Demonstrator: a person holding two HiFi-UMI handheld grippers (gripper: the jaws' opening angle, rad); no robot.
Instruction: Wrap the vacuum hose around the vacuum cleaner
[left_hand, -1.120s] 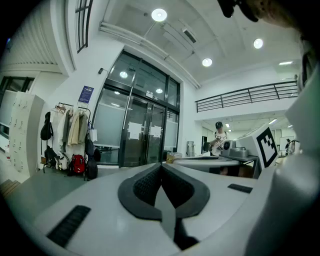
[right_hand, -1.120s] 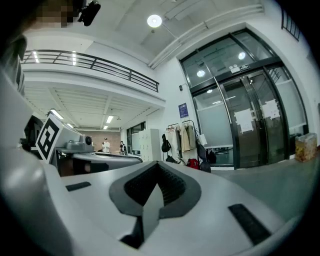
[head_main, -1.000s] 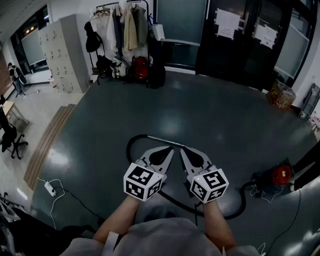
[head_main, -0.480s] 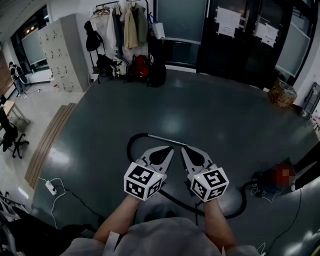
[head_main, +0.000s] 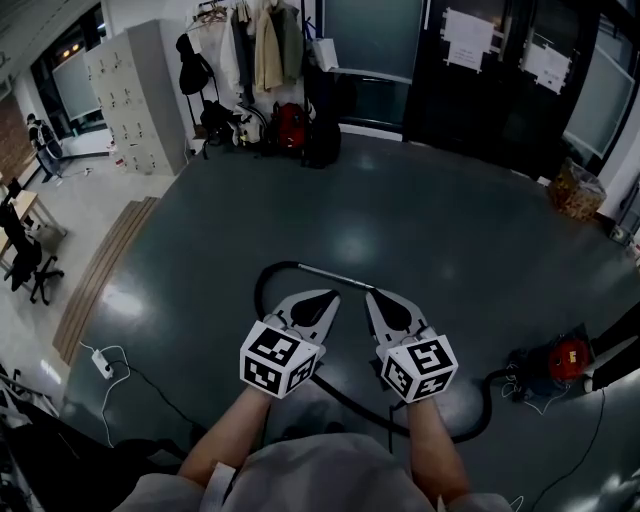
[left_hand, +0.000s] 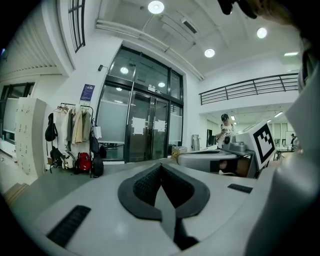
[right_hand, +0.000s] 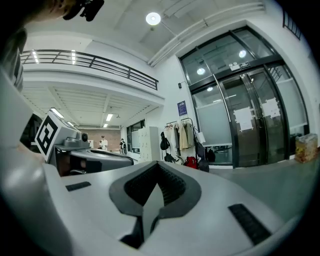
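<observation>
Left gripper (head_main: 333, 296) and right gripper (head_main: 372, 296) both stayed clenched, nothing between jaws. Only small change over last second: left gripper slid slightly toward 8 o'clock, rest unchanged. Hose (head_main: 262, 292) lay untouched on floor, looping at 12 o'clock beyond grippers, trailing beneath them toward 4 o'clock. Vacuum cleaner (head_main: 566, 358) sat at 3 o'clock, well apart. Judgement: wrapping not yet started, hose still to be picked up.

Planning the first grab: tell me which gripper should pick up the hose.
Right, probably. Both grippers are shut and empty, but the right gripper is on the side of the red vacuum cleaner, where the hose leads; the left gripper is farther from it.
</observation>
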